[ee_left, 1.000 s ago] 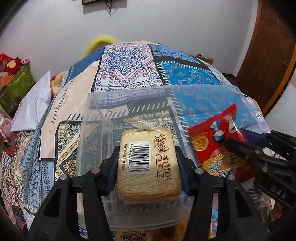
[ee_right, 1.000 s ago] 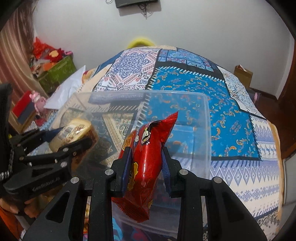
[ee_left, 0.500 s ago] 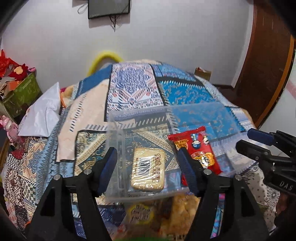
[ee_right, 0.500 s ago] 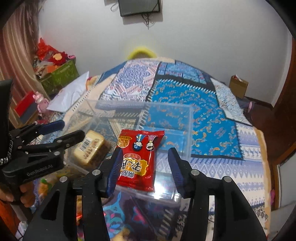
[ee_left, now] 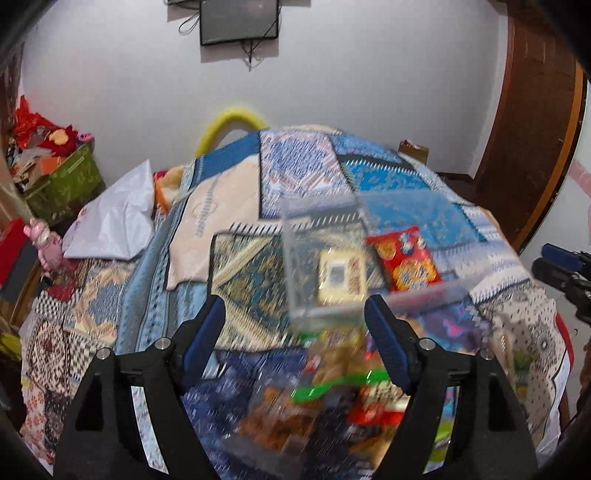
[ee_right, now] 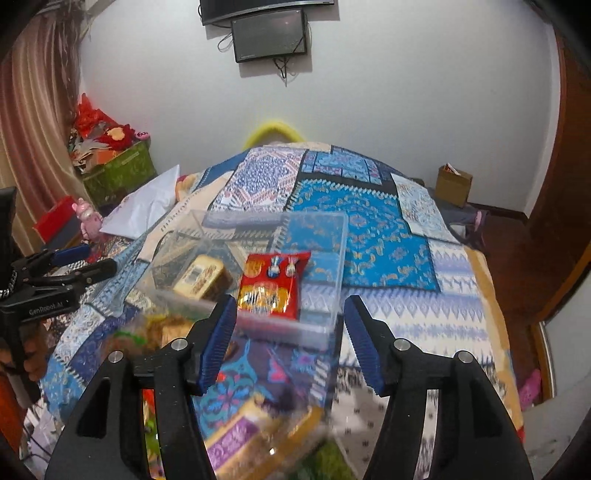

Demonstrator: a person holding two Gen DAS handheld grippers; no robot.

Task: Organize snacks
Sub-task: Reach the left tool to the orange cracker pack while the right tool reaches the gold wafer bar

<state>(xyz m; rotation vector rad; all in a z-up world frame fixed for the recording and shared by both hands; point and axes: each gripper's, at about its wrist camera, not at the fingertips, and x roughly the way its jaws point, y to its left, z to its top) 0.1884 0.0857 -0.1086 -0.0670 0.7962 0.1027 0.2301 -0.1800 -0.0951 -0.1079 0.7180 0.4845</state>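
A clear plastic bin [ee_left: 317,206] [ee_right: 332,236] sits on the patterned bedspread. Inside it lie a tan pack of toast slices [ee_left: 341,277] [ee_right: 201,275] and a red snack bag [ee_left: 404,258] [ee_right: 271,286], side by side. My left gripper [ee_left: 295,321] hangs above and nearer than the bin, its jaws opening with nothing between them. My right gripper [ee_right: 290,325] is likewise back from the bin, jaws opening and empty. A heap of loose snack packs [ee_left: 332,387] [ee_right: 258,424] lies blurred on the bed below both grippers. The left gripper's tips [ee_right: 85,264] also show at the left edge of the right wrist view.
A white pillow [ee_left: 114,218] lies at the bed's left side. A green box [ee_right: 118,173] heaped with red things stands by the wall. A cardboard box [ee_right: 452,182] sits on the floor at the far right, near a brown door [ee_left: 535,129]. A screen [ee_right: 269,35] hangs on the wall.
Both grippers let go of their snacks, the toast pack and the red bag, which now lie in the bin. Both have pulled back and upward with jaws spreading wider.
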